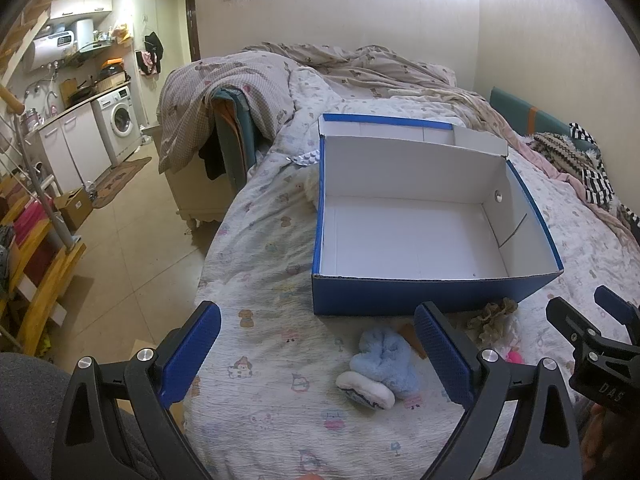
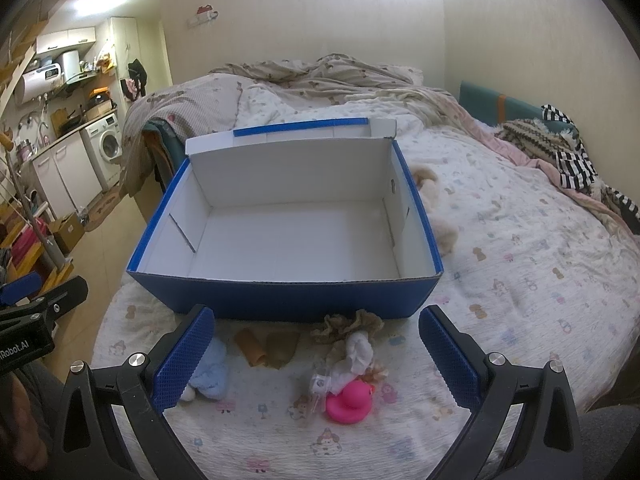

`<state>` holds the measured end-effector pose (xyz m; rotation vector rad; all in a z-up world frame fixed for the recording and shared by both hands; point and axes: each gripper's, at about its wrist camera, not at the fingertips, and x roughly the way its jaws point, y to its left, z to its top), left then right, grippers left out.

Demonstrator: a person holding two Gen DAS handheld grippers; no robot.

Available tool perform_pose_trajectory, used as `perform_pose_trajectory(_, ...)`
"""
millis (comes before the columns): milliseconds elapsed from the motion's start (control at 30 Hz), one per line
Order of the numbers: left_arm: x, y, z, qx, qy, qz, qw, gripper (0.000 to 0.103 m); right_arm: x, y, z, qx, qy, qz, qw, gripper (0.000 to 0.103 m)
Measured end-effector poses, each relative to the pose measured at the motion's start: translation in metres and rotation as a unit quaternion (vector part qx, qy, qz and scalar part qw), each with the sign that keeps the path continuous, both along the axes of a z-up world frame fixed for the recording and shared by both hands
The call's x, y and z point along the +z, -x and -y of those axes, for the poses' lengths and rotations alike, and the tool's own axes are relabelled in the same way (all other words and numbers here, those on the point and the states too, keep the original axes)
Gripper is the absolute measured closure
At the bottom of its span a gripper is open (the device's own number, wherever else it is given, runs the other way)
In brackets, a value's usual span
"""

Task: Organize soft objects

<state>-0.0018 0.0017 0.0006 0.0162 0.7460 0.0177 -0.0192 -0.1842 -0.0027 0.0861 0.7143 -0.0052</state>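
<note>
Both grippers are hovering low over the bed, pointing forward at the box, and both are gaping wide with nothing between their pads. Between the jaws of the left gripper, nearer its right finger, a blue sock is lying on the sheet with a white one touching its near edge. Between the jaws of the right gripper, a pink duck is sitting just this side of a white cloth, with a brown frilly scrap beyond them against the box wall; two brown rolled pieces are lying toward its left finger. Just ahead of both grippers, the box is standing open, its flap leaning up at the far side, its blue front wall blocking the way forward. A rumpled quilt is piling up past it. Far left of the jaws, a washer is standing under a kitchen counter.
</note>
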Motion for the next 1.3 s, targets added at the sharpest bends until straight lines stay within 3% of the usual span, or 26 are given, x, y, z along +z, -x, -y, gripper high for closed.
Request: perform_pose_trajectory(1300,-0.0038,-0.0007,0.0006,0.0,0.002,-0.003,1.0,0.006,-0.0015,-0.0002,0.0018,0.0,-0.002,-0.002,1.0,0.0)
